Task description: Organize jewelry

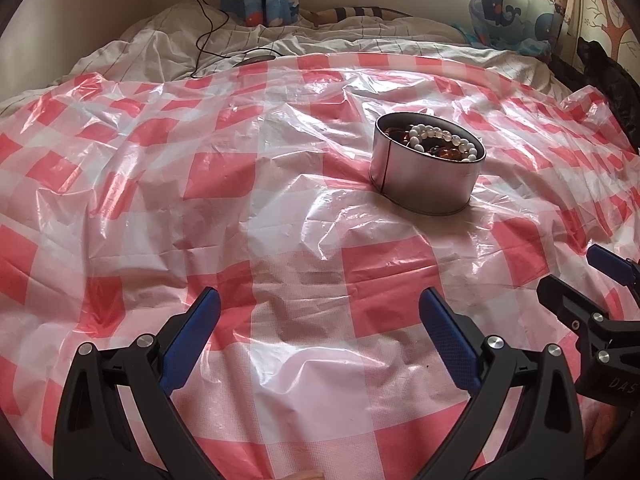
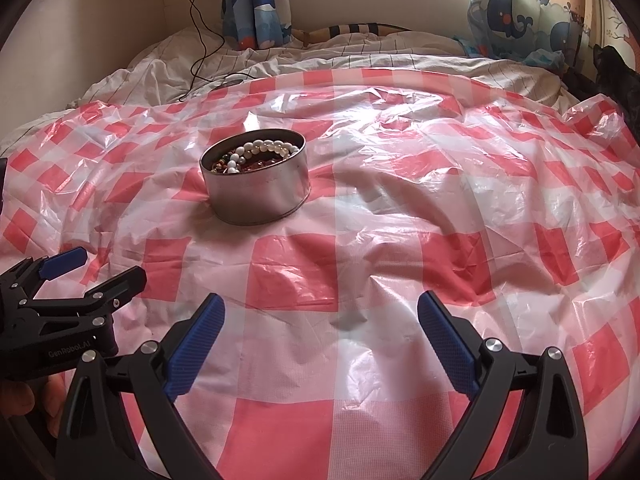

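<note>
The round tin (image 2: 256, 188) full of beads sits on the checked sheet (image 2: 360, 280) on the bed. Both grippers, left (image 1: 320, 312) and right (image 2: 320, 312), hang near it, jaws wide apart and empty. A slow, straight reach to the white bracelet (image 2: 264, 148) on top would work best.

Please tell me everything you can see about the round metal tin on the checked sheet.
The round metal tin is low, silver-grey and lidless, with a dark vertical seam on its wall in the left wrist view. It stands upright on the red-and-white checked plastic sheet, which dents slightly under it. Inside lie a white bead bracelet on top of darker amber and reddish beads. Both hand-held grippers, left and right, are open and well clear of it.
</note>
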Available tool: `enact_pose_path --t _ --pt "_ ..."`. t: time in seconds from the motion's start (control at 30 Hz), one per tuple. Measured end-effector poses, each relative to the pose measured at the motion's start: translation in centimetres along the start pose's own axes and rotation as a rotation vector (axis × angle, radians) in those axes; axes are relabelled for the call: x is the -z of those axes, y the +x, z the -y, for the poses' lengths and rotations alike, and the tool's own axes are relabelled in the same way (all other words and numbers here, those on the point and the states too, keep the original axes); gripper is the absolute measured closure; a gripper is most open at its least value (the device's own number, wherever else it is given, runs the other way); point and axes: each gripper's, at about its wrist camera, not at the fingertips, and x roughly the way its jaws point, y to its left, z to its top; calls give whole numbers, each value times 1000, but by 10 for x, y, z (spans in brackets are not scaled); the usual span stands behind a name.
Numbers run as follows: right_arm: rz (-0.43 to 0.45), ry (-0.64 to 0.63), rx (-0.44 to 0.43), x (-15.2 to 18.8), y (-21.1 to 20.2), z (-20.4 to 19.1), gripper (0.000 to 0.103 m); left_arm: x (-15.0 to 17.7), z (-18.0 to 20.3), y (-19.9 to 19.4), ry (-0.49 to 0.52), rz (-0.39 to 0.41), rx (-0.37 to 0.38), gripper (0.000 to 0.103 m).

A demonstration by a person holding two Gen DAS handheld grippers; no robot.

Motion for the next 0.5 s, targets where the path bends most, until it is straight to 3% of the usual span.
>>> enact_pose_path --t 0.5 --pt "-13 -3 0 -1 2 -2 10 0 1 2 -7 -15 -3 8"
